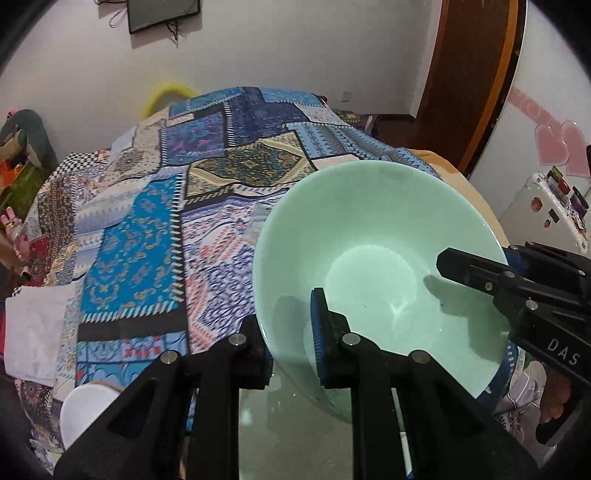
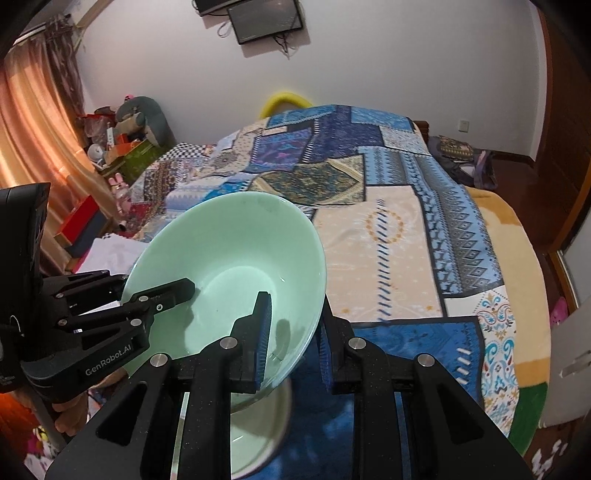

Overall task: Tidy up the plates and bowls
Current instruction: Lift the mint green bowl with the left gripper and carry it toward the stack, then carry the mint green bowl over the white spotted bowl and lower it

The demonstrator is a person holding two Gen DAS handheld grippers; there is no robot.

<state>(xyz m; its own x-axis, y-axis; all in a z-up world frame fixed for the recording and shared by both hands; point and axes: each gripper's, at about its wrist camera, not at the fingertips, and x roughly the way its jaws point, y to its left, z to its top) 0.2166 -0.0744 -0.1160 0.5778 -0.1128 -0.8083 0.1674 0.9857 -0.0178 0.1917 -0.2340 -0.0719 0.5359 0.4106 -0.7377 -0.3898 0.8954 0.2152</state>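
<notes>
A large pale green bowl point(image 1: 376, 236) is held up and tilted in front of the patchwork bed, empty inside. My left gripper point(image 1: 286, 332) is shut on its near left rim, one blue pad inside the bowl and one finger outside. My right gripper point(image 1: 480, 258) is shut on the opposite rim. In the right wrist view the bowl point(image 2: 236, 251) fills the centre left. There my right gripper point(image 2: 295, 317) clamps its right rim and my left gripper point(image 2: 147, 284) clamps its left rim. A second pale green dish point(image 2: 258, 432) lies below, partly hidden by the fingers.
A bed with a blue patchwork cover point(image 2: 388, 206) spreads behind the bowl. A white bowl point(image 1: 85, 406) sits at the lower left, beside white cloth point(image 1: 33, 332). A screen point(image 2: 266, 18) hangs on the wall, clutter and curtains point(image 2: 33, 122) lie left, and a white fridge point(image 1: 550, 210) stands right.
</notes>
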